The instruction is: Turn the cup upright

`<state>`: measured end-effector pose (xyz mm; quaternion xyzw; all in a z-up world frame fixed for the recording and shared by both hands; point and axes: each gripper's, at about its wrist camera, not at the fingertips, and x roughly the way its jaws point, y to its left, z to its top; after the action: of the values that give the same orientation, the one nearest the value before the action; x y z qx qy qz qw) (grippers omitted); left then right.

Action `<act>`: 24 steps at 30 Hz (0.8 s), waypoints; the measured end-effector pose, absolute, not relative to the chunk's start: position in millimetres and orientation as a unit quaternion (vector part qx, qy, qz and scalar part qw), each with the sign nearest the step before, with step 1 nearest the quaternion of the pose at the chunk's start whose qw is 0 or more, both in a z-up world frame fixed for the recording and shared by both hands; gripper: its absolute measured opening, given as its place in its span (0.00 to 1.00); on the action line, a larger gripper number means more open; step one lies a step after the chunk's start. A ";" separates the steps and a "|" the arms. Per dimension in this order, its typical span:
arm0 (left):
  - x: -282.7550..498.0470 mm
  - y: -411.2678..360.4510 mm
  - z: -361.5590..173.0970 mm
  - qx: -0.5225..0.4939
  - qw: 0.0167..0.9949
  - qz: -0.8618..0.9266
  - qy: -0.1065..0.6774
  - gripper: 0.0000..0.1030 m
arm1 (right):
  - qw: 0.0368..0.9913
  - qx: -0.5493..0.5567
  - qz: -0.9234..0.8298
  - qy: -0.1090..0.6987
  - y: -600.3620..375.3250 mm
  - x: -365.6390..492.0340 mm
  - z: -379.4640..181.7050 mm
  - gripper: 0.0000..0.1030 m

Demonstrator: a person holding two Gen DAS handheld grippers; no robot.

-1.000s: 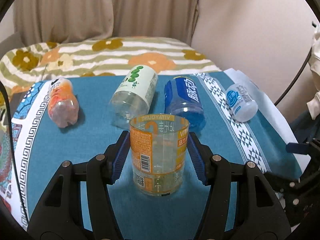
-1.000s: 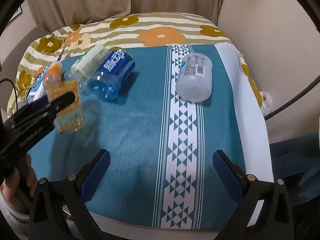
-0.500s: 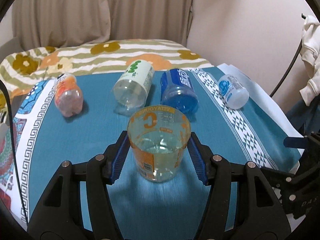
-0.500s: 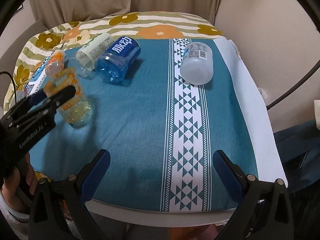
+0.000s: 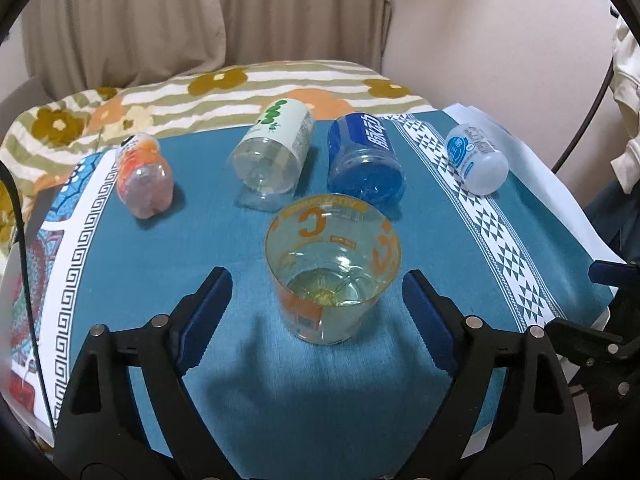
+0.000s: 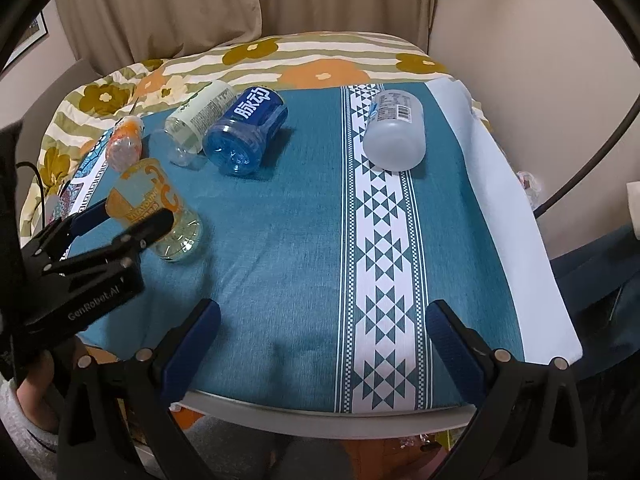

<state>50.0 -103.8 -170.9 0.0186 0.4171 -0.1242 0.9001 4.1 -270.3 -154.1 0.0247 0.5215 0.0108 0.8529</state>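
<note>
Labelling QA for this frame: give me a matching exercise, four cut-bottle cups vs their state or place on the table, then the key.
Column 1:
1. orange-labelled cup
2. blue cup
3. white-labelled cup with green dots
4. frosted white cup

Column 2:
A. on its side on the white triangle-patterned stripe
B. standing upright, mouth up, between the open fingers of the left gripper
C. on its side, to the left of the blue one
D. on its side, just behind the upright cup

Pairs: 1-B, 2-D, 3-C, 4-A
</note>
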 end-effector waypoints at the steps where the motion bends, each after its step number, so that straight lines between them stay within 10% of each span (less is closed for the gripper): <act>1: 49.7 -103.6 -170.5 0.020 0.899 -0.123 0.420 0.90 | 0.854 0.025 0.010 0.520 -270.9 3.1 -153.1 0.99; 24: -0.3 -37.5 -25.6 0.016 0.904 -0.022 0.426 1.00 | 0.890 0.017 0.039 0.453 -246.7 12.7 -42.6 0.99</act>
<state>-0.3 -37.5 -25.6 0.0158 0.4262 -0.0219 0.9042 12.7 -246.7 -42.6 0.0170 0.4532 0.0389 0.8904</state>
